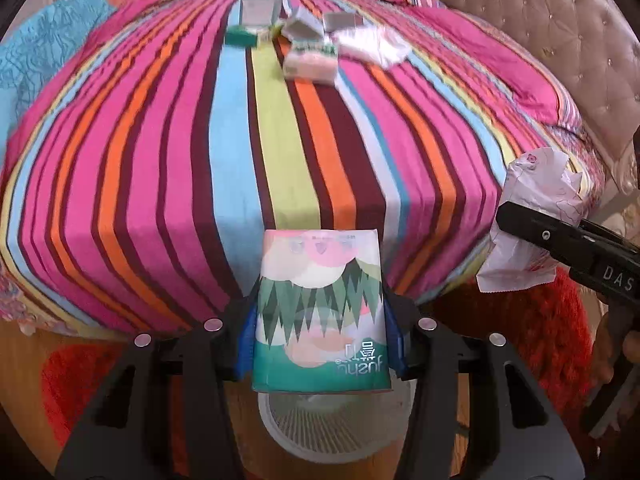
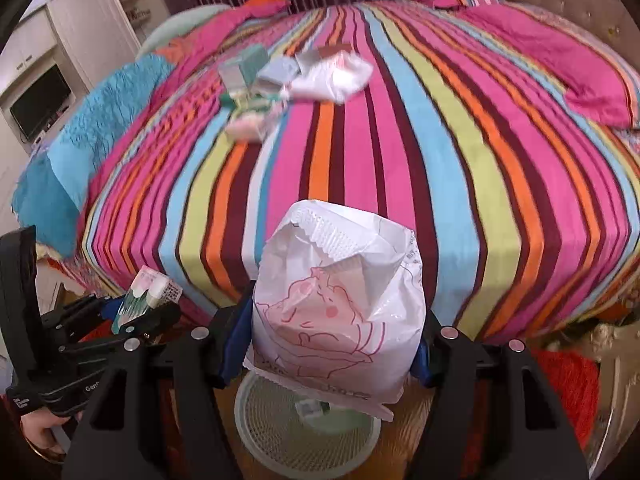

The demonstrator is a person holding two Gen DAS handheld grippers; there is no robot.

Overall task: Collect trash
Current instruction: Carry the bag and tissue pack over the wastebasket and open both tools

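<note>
My left gripper [image 1: 322, 320] is shut on a green-and-pink tissue packet [image 1: 322, 312] and holds it above a white mesh trash bin [image 1: 328, 428] on the floor at the bed's foot. My right gripper [image 2: 332, 320] is shut on a white plastic wrapper with a pink drawing [image 2: 336, 304], above the same bin [image 2: 304, 432]. Each view shows the other gripper: the right one with its wrapper [image 1: 536, 216], the left one with its packet [image 2: 148, 292]. More trash, boxes and white wrappers, lies in a pile [image 1: 312, 44] far up the striped bed [image 2: 288, 76].
The striped bedspread [image 1: 200, 152] fills the middle. A blue blanket [image 2: 92, 140] lies at the left, pink pillows [image 2: 580, 76] and a tufted headboard [image 1: 560, 48] at the right. A red rug [image 1: 540, 340] and wooden floor lie below. A cabinet with a TV [image 2: 40, 104] stands at the left.
</note>
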